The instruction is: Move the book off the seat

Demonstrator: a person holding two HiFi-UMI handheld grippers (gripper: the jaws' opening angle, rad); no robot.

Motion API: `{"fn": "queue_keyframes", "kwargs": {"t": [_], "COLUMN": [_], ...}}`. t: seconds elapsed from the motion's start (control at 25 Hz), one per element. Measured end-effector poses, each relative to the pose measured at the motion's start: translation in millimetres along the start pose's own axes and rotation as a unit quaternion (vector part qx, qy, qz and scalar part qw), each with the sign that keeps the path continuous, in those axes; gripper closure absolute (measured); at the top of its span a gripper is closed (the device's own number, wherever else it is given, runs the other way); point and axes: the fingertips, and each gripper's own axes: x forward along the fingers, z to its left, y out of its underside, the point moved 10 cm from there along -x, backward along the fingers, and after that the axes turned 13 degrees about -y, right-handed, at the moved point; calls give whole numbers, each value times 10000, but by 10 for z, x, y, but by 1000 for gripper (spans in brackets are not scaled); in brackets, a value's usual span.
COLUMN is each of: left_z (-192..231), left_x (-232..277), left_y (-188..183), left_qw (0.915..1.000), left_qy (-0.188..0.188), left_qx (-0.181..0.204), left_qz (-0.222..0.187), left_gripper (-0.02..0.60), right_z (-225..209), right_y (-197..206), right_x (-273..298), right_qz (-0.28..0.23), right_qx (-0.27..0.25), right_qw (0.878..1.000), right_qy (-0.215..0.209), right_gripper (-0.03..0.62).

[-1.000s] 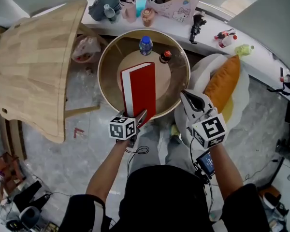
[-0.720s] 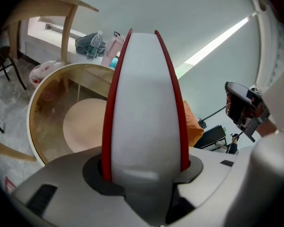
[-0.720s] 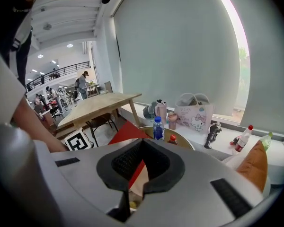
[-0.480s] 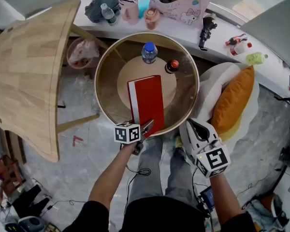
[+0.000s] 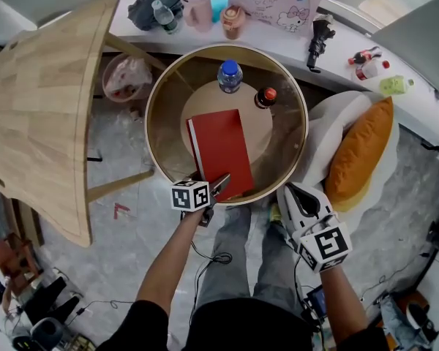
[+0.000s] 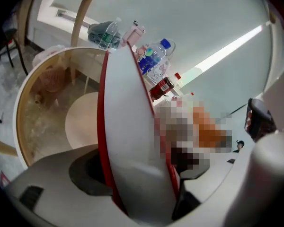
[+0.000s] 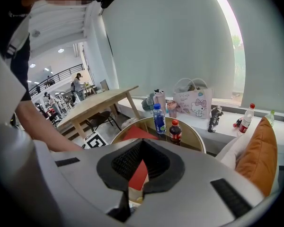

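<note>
Far left: light wooden table (image 5: 44,101), nothing on the part in view. Centre: round glass-topped table (image 5: 153,126) with a wood rim. The red book (image 5: 221,151) lies flat on the glass, off the seat, its far end near the table's middle and its near short end at the near edge. The left gripper (image 5: 221,184) is at that near edge, on the book's near end. In the left gripper view the white page block and red covers stand between the two jaws. The jaws have just been opening and sit apart around the book, not clamping it. A blue-capped water bottle (image 5: 230,76) and a red-capped dark soda bottle (image 5: 265,97) stand upright toward the table's far edge, just beyond the book and apart from it. The right gripper (image 5: 290,192) hangs just off the table's near-right edge, over the floor by the person's legs. Its fingers are together, nothing between them, touching nothing. Far right: white seat (image 5: 318,134) with an orange cushion (image 5: 360,152) lying on it. The book is well apart from both.
</note>
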Motion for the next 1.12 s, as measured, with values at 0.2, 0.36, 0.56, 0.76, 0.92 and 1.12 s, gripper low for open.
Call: {"fn": "queue_keyframes", "kwargs": {"t": [0.2,0.36,0.56,0.76,0.92,1.12], "left_z": [152,193,47,-374,-884,-1563], "left_x": [-59,-164,-448,-943,-1524,-2448], "left_y": [20,55,35,-20,-19,116], "left_qw": [9935,9770,9757,9676,9543,9125], "left_qy": [-946,-1605,-1591,-1543,-1301,-1475], "left_qx": [580,1342,1260,1389,1639,1894], "left_qz": [-242,-418,-827,-1438,-2132,-3312], "left_gripper": [124,117,118,121,152,337], "right_z": [-12,1,73,181,294,367], "right_y": [43,81,22,-115,-245,-450], "right_x": [28,-1,-130,-428,-796,-1474], "right_qz": [21,-38,-165,-367,-584,-1013], "right_qx": [-42,-32,-100,-324,-500,-694], "right_qw": [10000,9999,9998,9985,9968,9923], "right_qy": [-54,-104,-100,-226,-197,-152], "right_gripper": [586,586,586,586,586,586]}}
